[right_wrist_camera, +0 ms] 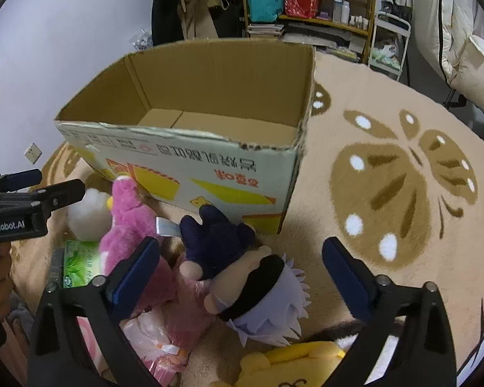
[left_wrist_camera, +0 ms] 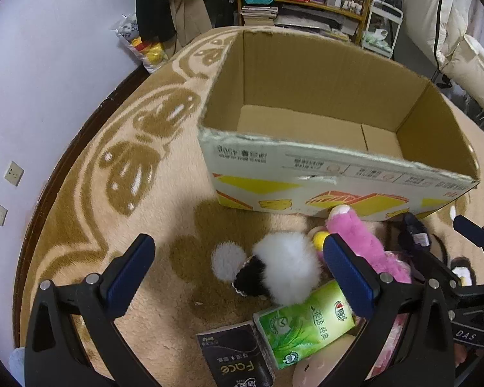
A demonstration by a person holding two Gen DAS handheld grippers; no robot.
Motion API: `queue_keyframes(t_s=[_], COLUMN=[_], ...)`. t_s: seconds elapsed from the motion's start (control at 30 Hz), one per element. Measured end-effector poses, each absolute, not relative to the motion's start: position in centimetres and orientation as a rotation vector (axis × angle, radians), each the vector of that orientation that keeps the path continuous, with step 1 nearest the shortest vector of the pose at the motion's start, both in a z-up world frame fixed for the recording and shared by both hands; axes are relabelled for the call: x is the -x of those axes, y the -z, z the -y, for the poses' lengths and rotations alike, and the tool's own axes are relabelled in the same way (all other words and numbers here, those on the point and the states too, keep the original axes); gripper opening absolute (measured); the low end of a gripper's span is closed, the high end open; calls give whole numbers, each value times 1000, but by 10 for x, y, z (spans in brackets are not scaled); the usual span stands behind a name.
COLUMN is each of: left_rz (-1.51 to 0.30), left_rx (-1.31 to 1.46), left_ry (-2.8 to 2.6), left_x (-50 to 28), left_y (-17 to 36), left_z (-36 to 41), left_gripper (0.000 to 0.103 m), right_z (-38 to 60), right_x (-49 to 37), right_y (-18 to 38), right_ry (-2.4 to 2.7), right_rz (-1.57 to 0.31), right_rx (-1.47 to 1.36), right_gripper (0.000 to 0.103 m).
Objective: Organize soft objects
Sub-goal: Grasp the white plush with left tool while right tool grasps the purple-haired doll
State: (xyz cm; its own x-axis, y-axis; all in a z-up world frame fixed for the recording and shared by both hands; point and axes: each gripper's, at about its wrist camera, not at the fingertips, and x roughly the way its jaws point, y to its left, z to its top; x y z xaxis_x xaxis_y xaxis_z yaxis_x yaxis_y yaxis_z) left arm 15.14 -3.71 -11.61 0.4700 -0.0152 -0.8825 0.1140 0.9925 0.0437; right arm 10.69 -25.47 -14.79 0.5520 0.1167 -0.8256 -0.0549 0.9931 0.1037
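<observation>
- Now, I have my left gripper (left_wrist_camera: 238,277) spread wide and empty above the white fluffy toy (left_wrist_camera: 288,272) beside the pink plush (left_wrist_camera: 361,242).
- Ahead I see the cardboard box (left_wrist_camera: 306,174) on the carpet (left_wrist_camera: 80,200).
- I hold my right gripper (right_wrist_camera: 242,274) wide too, empty, over the white-haired doll (right_wrist_camera: 261,296).

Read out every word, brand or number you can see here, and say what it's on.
"Face": black tissue pack.
"DAS": right gripper body.
"GenRobot.AI": left gripper body.
"450" (upside down, uncertain): cardboard box.
Large print on the box and the green tissue pack: non-Latin script, not transcribed; small print too blurred.
</observation>
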Motion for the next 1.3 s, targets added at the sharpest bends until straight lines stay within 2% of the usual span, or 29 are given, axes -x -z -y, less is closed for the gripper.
queue_keyframes(t_s=[0.43, 0.57, 0.9, 1.1, 1.23, 1.3], left_rz=[-1128, -1137, -1171, -1214, -1229, -1230], left_rx=[-105, -109, -129, -96, -52, -43], left_ry=[92, 94, 95, 112, 132, 129], left_x=[-154, -154, -158, -159, -158, -158], left_y=[135, 139, 153, 162, 164, 166], left_z=[42, 42, 44, 43, 42, 41], left_gripper=[103, 102, 94, 77, 58, 54], right_z=[245, 248, 253, 256, 264, 265], right_x=[-119, -121, -118, -117, -117, -116], right_y=[172, 178, 188, 188, 188, 188], right_ry=[-100, -104, -118, -125, -129, -128], right_rz=[-1056, -1089, -1109, -1103, -1103, -1102], right_rx=[-26, -38, -63, -67, -92, -94], right_gripper=[90, 82, 78, 72, 70, 67])
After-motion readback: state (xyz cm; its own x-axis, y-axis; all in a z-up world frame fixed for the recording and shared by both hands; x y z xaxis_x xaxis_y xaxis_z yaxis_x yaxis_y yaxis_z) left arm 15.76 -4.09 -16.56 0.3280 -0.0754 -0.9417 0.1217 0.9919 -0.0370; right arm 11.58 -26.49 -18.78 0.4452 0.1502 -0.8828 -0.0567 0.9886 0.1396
